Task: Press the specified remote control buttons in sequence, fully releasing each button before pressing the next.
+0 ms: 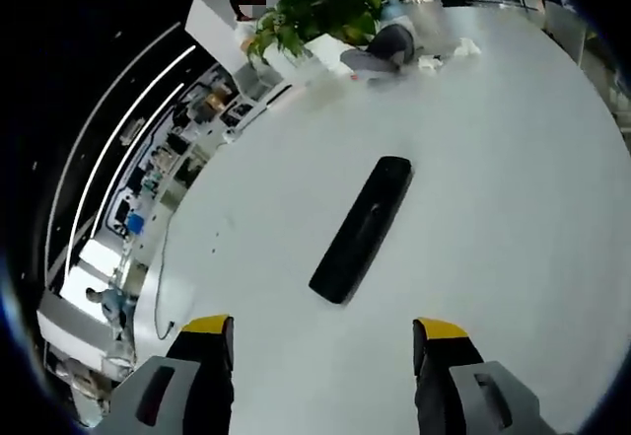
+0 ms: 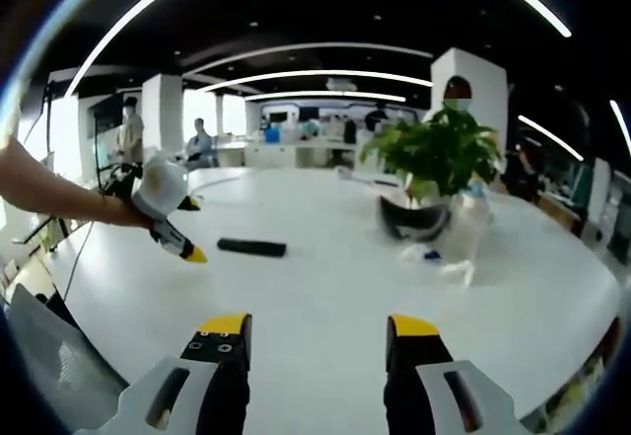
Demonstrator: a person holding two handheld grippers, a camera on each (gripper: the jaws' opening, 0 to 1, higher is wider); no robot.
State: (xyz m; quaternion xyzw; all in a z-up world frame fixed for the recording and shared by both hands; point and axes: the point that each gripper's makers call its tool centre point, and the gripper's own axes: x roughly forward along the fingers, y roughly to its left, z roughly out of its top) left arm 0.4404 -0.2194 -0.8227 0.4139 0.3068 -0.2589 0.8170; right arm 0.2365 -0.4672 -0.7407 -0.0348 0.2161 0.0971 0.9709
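A long black remote control point(image 1: 362, 228) lies flat on the white table point(image 1: 513, 159), a short way ahead of my left gripper point(image 1: 323, 334), which hovers above it open with nothing between its yellow-tipped jaws. In the right gripper view the same remote point(image 2: 251, 248) lies further off at the left. A hand holds the left gripper point(image 2: 182, 243) just left of the remote, above the table. My right gripper point(image 2: 320, 328) is open and empty, well back from the remote over bare table point(image 2: 325, 287).
A potted green plant point(image 2: 439, 154) stands at the table's far right with a dark helmet-like object point(image 2: 412, 218) and crumpled white items point(image 2: 449, 257) beside it. A grey chair back point(image 2: 49, 376) sits at the near left. People stand and sit in the office behind.
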